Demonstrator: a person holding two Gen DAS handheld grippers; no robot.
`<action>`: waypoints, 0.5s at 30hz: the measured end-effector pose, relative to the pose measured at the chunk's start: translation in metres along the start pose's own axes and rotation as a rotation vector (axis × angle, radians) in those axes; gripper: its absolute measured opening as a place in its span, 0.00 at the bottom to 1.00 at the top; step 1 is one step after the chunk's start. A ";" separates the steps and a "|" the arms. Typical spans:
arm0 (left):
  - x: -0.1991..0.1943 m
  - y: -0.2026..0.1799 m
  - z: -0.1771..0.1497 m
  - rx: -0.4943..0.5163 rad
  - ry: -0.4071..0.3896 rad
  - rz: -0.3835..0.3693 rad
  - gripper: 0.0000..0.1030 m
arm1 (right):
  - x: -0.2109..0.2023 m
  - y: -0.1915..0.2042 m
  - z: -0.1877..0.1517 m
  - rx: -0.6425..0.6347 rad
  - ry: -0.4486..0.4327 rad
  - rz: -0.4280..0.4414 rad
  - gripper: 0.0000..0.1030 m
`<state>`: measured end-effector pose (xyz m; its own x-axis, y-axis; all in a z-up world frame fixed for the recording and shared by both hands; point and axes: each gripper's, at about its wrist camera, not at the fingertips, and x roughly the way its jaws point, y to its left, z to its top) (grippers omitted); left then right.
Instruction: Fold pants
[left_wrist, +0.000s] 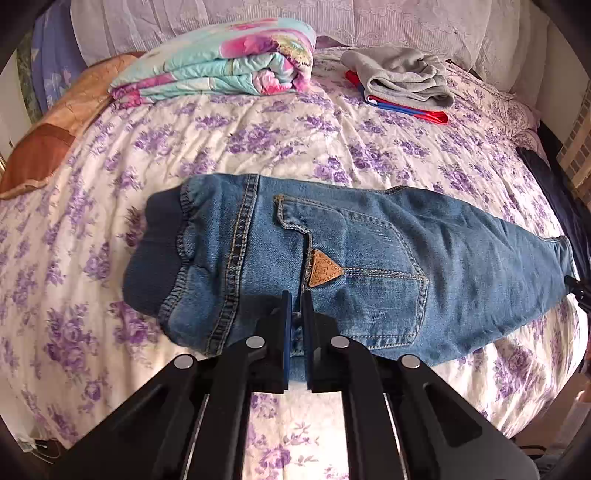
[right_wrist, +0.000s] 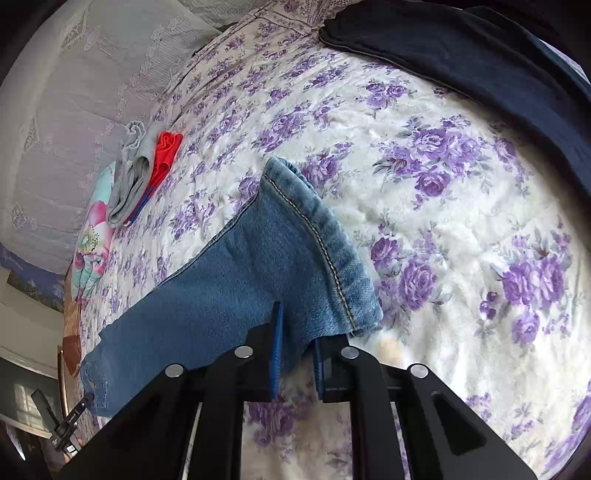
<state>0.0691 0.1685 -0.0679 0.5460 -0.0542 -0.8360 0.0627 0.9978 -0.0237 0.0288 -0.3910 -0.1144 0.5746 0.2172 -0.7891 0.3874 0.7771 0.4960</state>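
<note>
Blue denim pants (left_wrist: 351, 258) with a dark elastic waistband (left_wrist: 159, 254) and a tan leather patch (left_wrist: 323, 271) lie folded lengthwise across the flowered bed, waist to the left. My left gripper (left_wrist: 296, 295) is shut on the near edge of the pants, close to the back pocket. In the right wrist view the leg end with its stitched hem (right_wrist: 321, 240) shows. My right gripper (right_wrist: 295, 325) is shut on the near edge of the pants (right_wrist: 229, 280) by the hem.
A folded flowered quilt (left_wrist: 221, 70) and a stack of grey and red folded clothes (left_wrist: 402, 85) lie at the far side of the bed. An orange-brown pillow (left_wrist: 48, 147) lies at the left. A dark cloth (right_wrist: 480, 62) lies at the bed's right side.
</note>
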 end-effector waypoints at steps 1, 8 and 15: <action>-0.010 -0.003 0.001 0.011 -0.032 0.039 0.06 | -0.010 0.002 -0.001 -0.003 -0.007 -0.018 0.37; -0.027 -0.033 0.022 0.084 -0.111 -0.121 0.14 | -0.052 0.094 -0.008 -0.347 -0.139 -0.163 0.48; 0.046 -0.007 0.026 -0.023 0.062 -0.141 0.02 | 0.059 0.278 -0.037 -0.818 0.196 0.205 0.49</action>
<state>0.1158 0.1583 -0.0920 0.4809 -0.1920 -0.8555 0.1152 0.9811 -0.1554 0.1435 -0.1404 -0.0371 0.4124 0.4389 -0.7983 -0.3936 0.8761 0.2784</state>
